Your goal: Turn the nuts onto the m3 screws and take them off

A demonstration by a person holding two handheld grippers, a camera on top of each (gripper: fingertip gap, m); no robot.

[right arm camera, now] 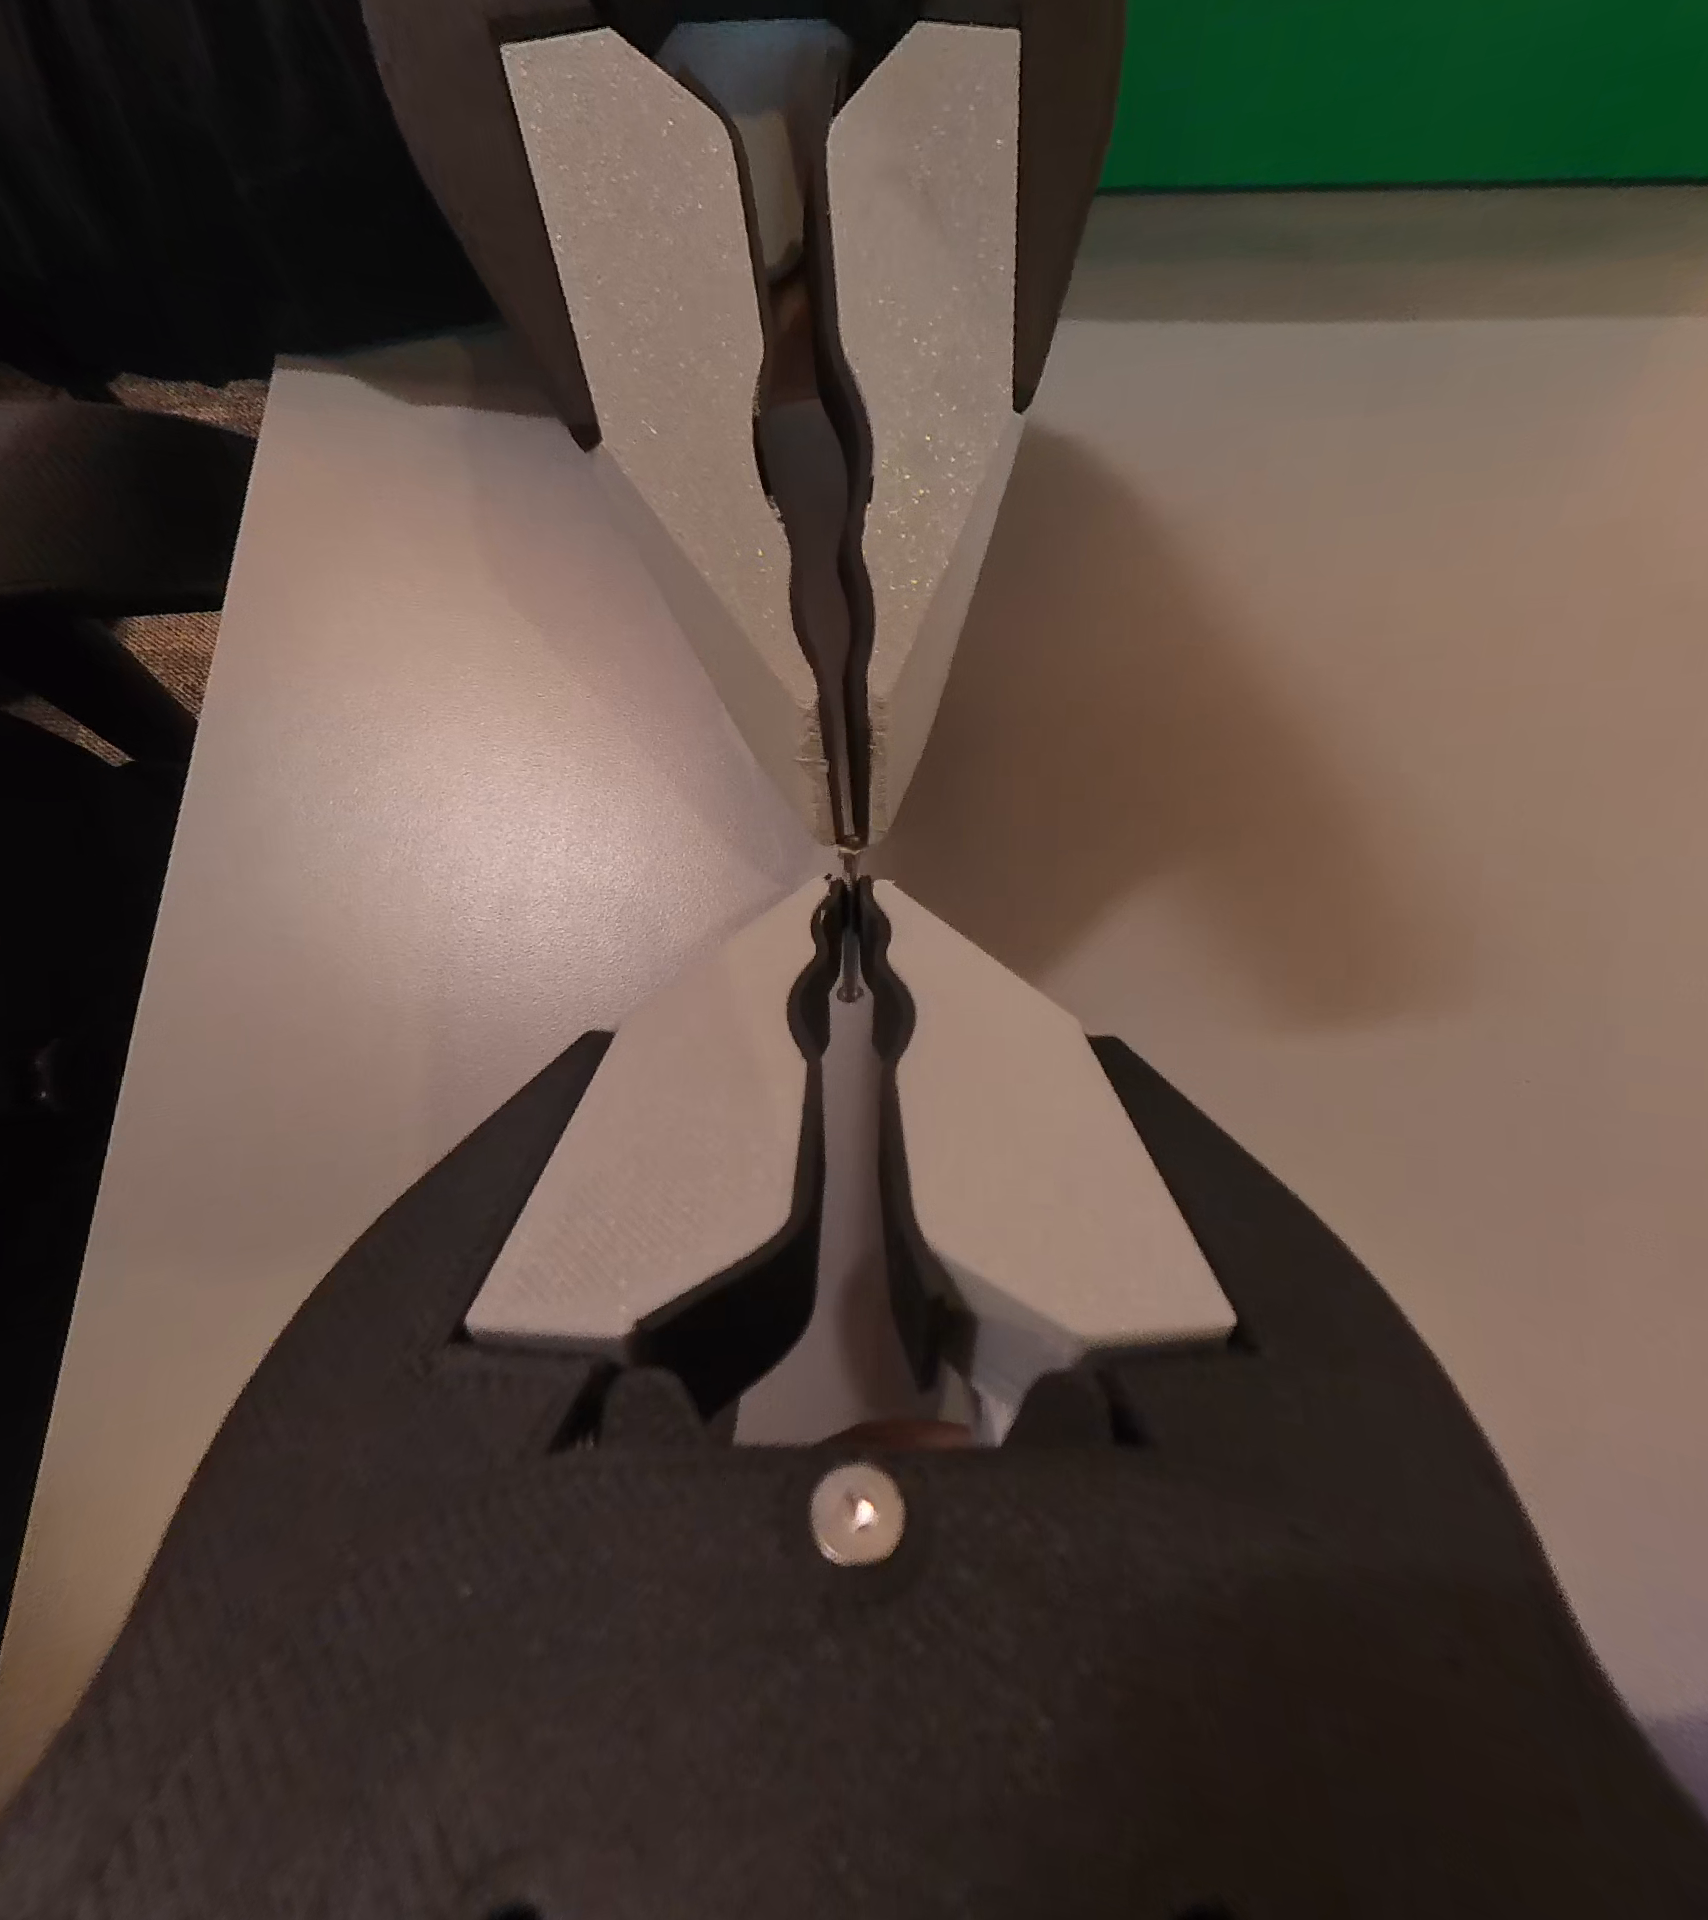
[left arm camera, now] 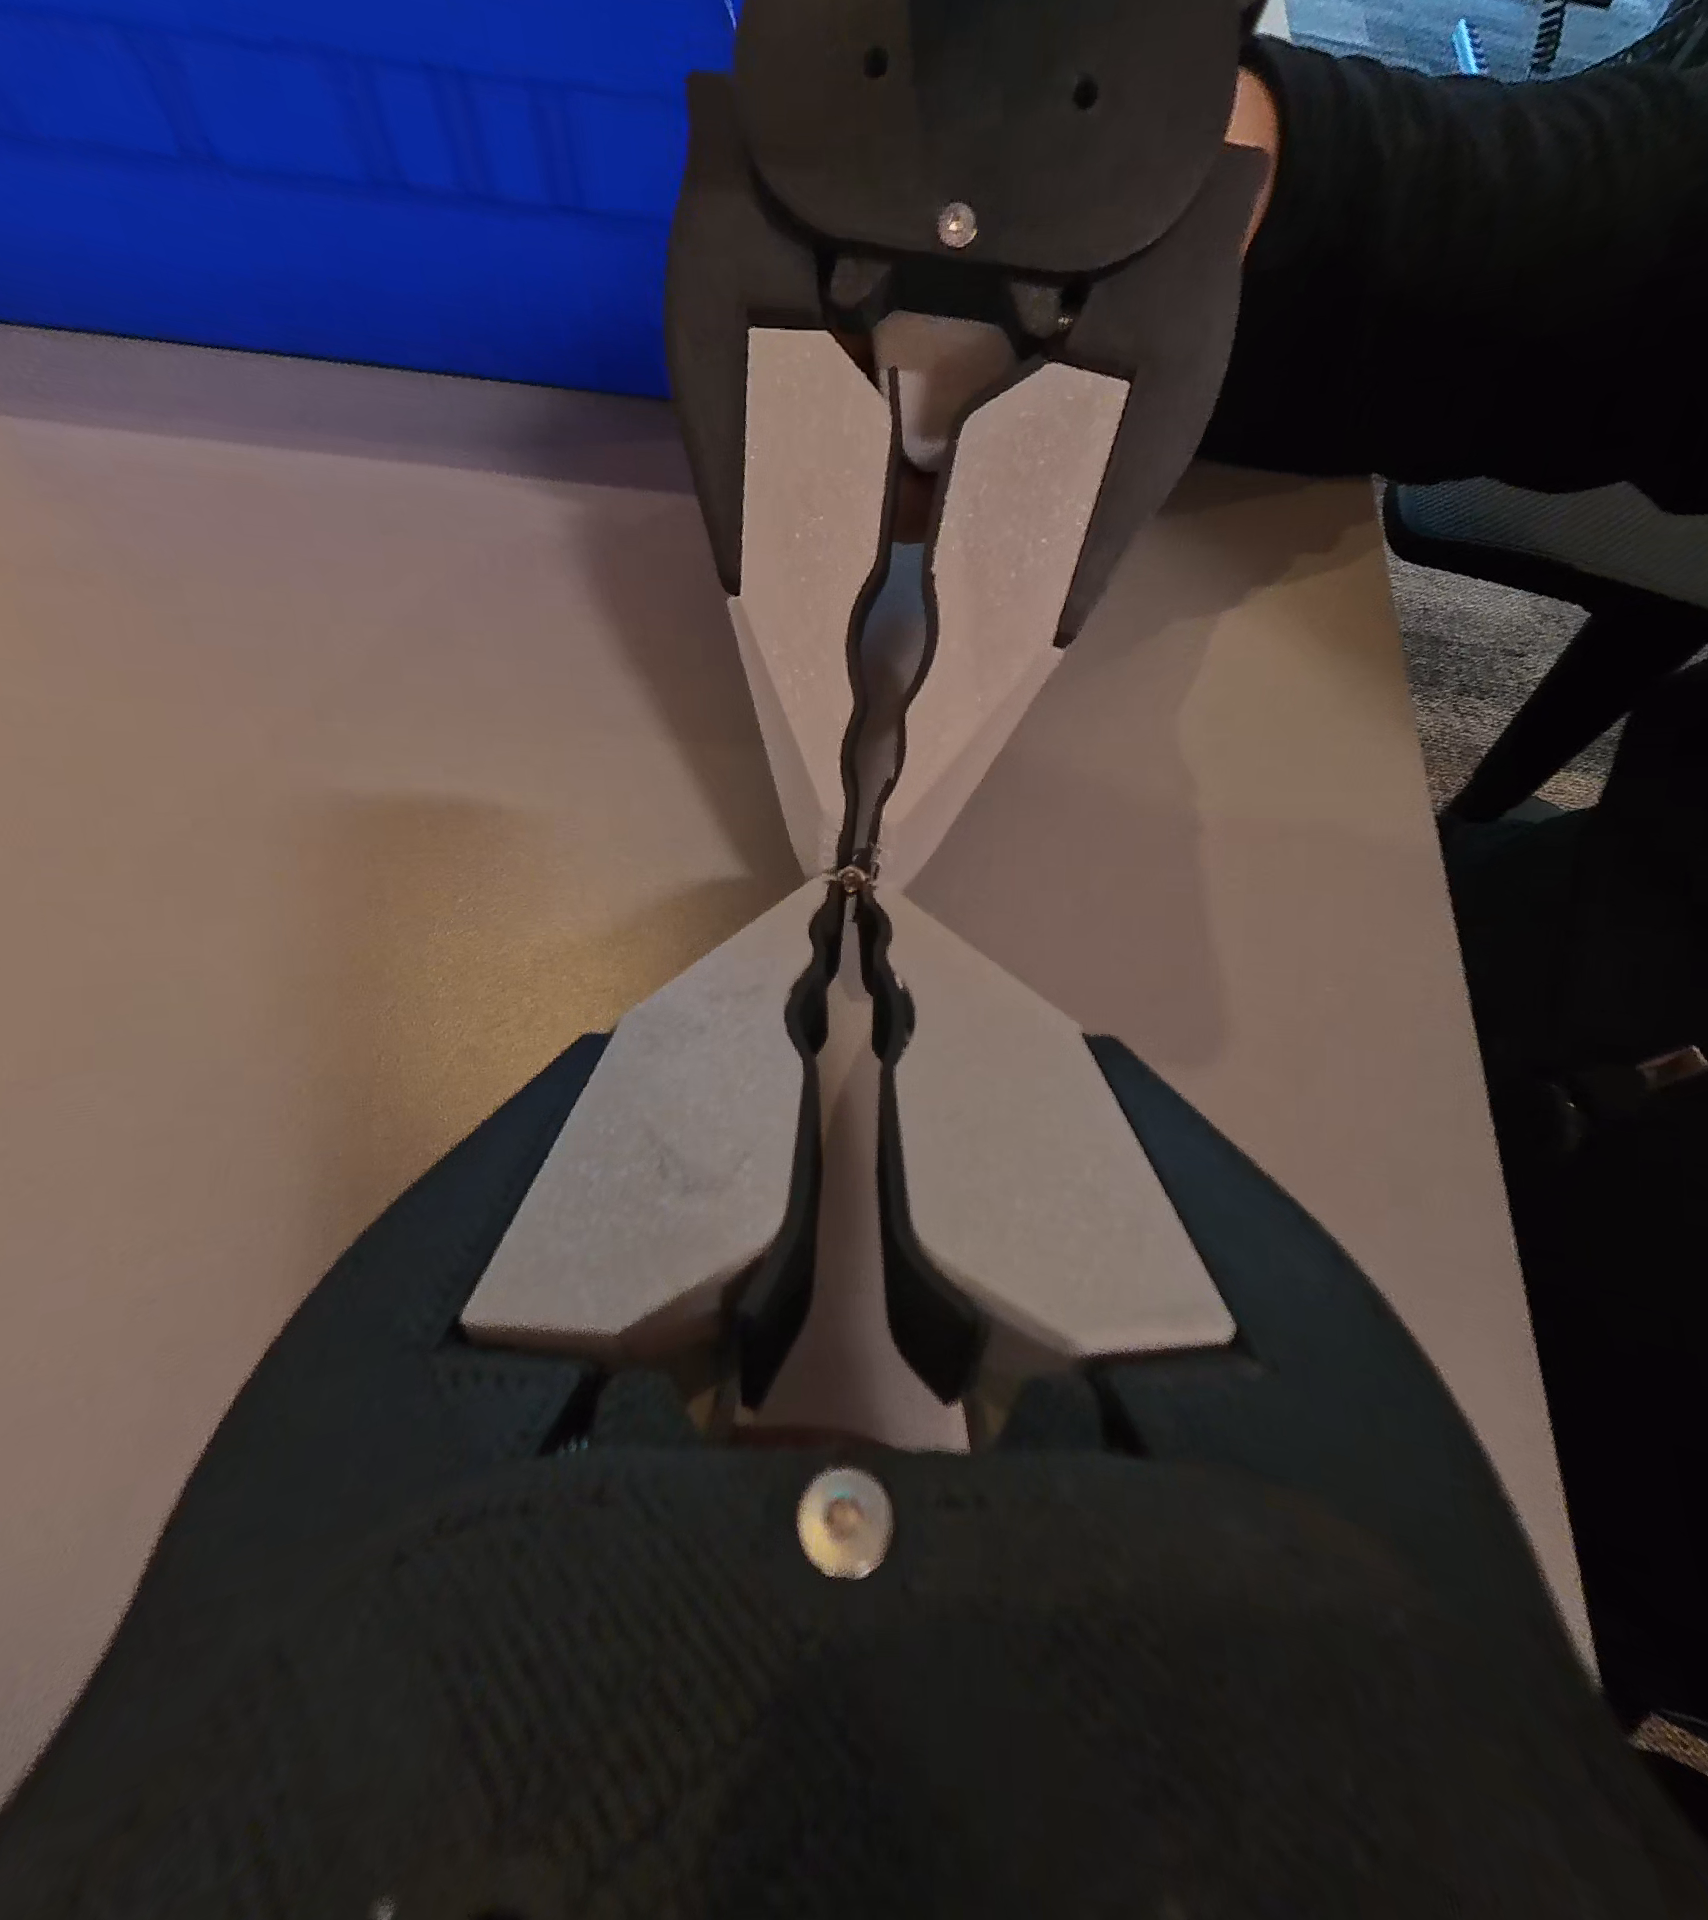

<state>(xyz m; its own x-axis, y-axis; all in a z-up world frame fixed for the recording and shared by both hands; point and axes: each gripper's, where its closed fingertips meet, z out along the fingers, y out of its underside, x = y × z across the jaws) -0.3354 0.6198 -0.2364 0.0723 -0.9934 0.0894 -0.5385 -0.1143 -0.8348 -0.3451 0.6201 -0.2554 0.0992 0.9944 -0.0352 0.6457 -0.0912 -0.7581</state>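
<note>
Grippers meeting tip to tip above a pale table [left arm camera: 310,935]. Left gripper [left arm camera: 845,914] at the bottom of the left wrist view, jaws pinched nearly together at the tips; right gripper [left arm camera: 860,847] pointing back from the top, held by a hand in a black sleeve [left arm camera: 1452,260], jaws likewise closed to a thin slit. Tiny metal nut [left arm camera: 850,881] glinting right where the two sets of tips meet; which gripper grips it, impossible to tell here. Blue panel [left arm camera: 258,177] behind the table's far edge, dark chair [left arm camera: 1608,644] beyond the right edge.

Right wrist view: right gripper [right arm camera: 848,883] at the bottom, clamped on a thin dark screw [right arm camera: 848,951], its small head back in the gap between the fingers, shaft pointing forward. Left gripper [right arm camera: 848,831] coming down from the top, tips closed on the small nut [right arm camera: 848,854] at the screw's end. Green panel [right arm camera: 1452,94] at upper right, dark floor [right arm camera: 50,675] off the table's left edge.
</note>
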